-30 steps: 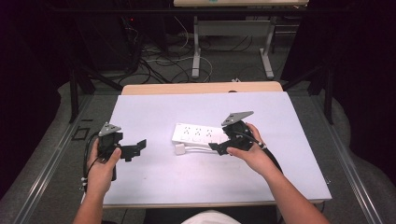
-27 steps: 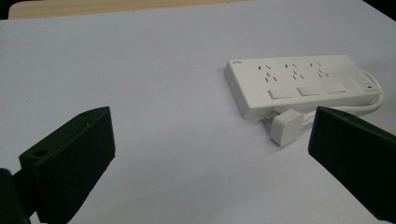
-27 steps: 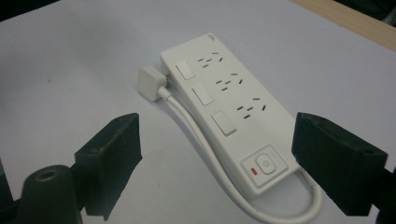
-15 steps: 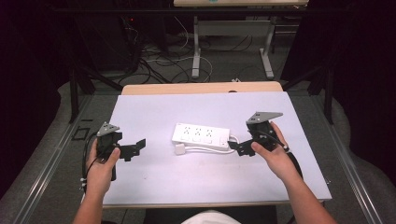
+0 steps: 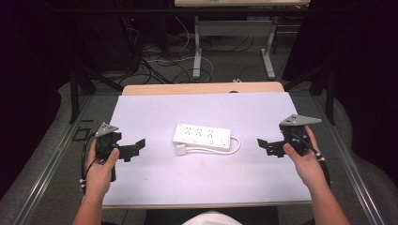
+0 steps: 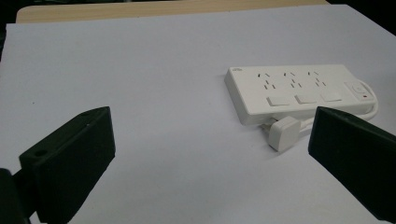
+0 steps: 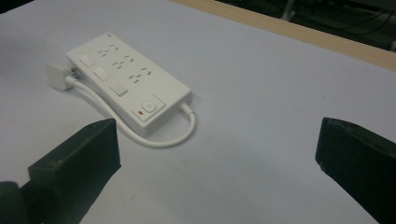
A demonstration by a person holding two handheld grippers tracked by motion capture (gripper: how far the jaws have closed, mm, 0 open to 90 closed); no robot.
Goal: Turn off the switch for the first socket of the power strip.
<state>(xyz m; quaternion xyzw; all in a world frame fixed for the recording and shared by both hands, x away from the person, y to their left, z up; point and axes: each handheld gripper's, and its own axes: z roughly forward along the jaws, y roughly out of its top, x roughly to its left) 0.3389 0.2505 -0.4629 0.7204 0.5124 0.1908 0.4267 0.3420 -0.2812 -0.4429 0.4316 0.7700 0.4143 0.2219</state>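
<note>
A white power strip [image 5: 202, 137] lies flat at the middle of the table, with three socket groups and a switch at its right end. Its short white cable [image 5: 220, 151] loops back along the front to a white plug [image 5: 180, 150] lying beside its left end. In the left gripper view the power strip [image 6: 296, 91] and plug [image 6: 283, 133] sit ahead to the right. The right gripper view has the power strip [image 7: 126, 79] ahead to the left. My left gripper [image 5: 137, 147] is open, left of the strip. Off to the strip's right, my right gripper [image 5: 264, 146] stands open. Both hold nothing.
The white table top [image 5: 155, 112] has a wooden strip [image 5: 202, 88] along its far edge. Beyond it stand desk legs [image 5: 197, 51] and tangled cables [image 5: 155, 61] on the floor. Metal rails [image 5: 51, 159] run along both sides of the table.
My right gripper has drawn back from the power strip's right end to the table's right side. The strip stays where it lay. The left gripper has hardly moved.
</note>
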